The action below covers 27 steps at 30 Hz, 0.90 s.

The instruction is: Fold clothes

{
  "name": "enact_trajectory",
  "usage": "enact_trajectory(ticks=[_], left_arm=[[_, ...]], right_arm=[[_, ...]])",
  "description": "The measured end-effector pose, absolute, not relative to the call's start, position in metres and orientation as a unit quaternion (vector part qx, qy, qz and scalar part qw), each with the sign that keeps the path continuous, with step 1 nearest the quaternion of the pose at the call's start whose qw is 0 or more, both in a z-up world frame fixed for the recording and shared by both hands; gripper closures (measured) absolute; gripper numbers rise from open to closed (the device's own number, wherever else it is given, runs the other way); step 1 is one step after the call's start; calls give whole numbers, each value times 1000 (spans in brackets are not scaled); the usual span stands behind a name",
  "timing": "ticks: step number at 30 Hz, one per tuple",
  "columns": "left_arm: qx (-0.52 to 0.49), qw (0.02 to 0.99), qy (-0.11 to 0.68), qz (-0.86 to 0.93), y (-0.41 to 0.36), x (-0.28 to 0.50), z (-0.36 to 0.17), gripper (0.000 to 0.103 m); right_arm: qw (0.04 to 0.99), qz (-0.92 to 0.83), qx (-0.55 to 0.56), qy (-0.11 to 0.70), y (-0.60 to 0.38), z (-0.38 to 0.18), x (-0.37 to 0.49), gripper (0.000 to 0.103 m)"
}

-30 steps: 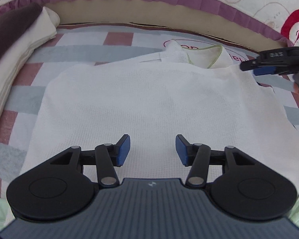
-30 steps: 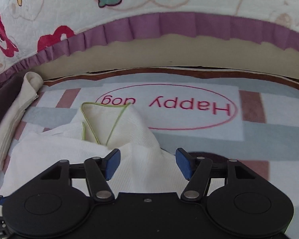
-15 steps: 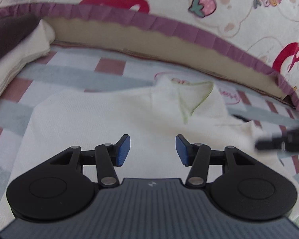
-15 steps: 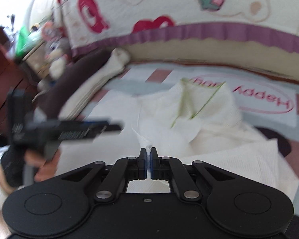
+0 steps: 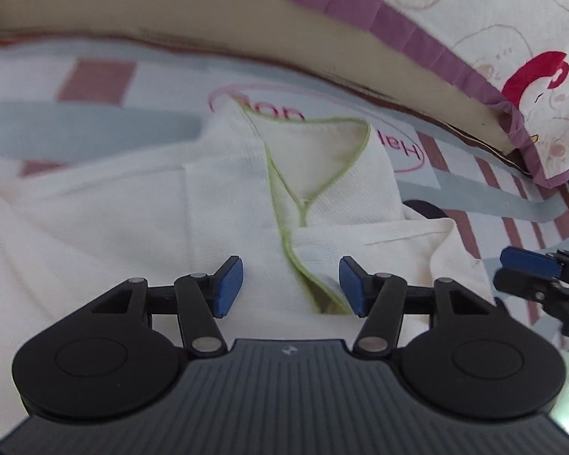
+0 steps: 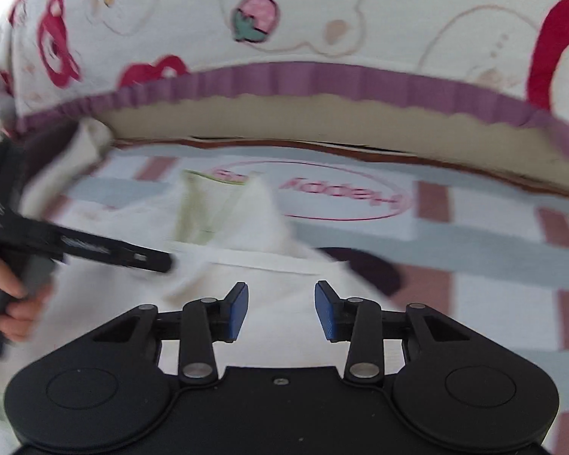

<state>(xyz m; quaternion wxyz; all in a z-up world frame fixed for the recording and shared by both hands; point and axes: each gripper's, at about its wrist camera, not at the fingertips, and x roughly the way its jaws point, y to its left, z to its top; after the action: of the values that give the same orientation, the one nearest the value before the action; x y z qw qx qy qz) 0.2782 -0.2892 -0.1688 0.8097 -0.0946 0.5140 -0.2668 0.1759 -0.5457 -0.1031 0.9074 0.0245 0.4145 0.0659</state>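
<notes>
In the lower half of the frame the black left tongs stand with their blue-padded fingers spread wide apart, nothing held between them. Under them lies a white waffle-knit garment with a lime-green trimmed V-neck, spread over the middle of the frame, one side folded in across its right part. It rests on a checked mat of grey, white and brick-red blocks with a pink oval logo partly covered by the collar. At the right edge, the black right tongs reach in just beside the garment's edge. Across the top runs a cream quilt with purple ruffle.
</notes>
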Motion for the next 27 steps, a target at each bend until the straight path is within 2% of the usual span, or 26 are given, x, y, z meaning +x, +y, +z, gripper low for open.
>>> enact_trajectory(ticks=[1,2,3,4,8,13,14,15,16,23,27], left_arm=[[-90,810,512,-272,-292,279,-168,48],[-85,810,509,-278,-295,280,-167,52],[-76,810,505,-288,-297,278,-166,91],[-65,810,500,-299,-300,275,-164,101],[-5,833,455,-315,-308,257,-149,102],[13,853,423,-305,-309,261,-139,102],[16,857,416,-303,-310,262,-137,102],[19,861,410,-301,-310,263,-135,102],[23,865,403,-298,-310,264,-133,102],[42,889,359,-280,-312,273,-121,102],[42,898,345,-271,-318,285,-126,102]], right_arm=[[905,69,7,420,-548,-108,177,59],[901,79,-6,426,-548,-114,177,59],[897,89,-19,432,-548,-119,176,59],[894,99,-29,436,-547,-125,176,58],[889,105,-53,442,-541,-147,177,45],[897,86,-30,432,-540,-158,174,44],[901,87,-26,423,-540,-159,172,64],[905,89,-22,415,-541,-158,170,91],[910,87,-13,405,-544,-156,169,102],[954,-1,44,298,-586,-115,159,101],[957,-40,65,280,-613,-109,164,102]])
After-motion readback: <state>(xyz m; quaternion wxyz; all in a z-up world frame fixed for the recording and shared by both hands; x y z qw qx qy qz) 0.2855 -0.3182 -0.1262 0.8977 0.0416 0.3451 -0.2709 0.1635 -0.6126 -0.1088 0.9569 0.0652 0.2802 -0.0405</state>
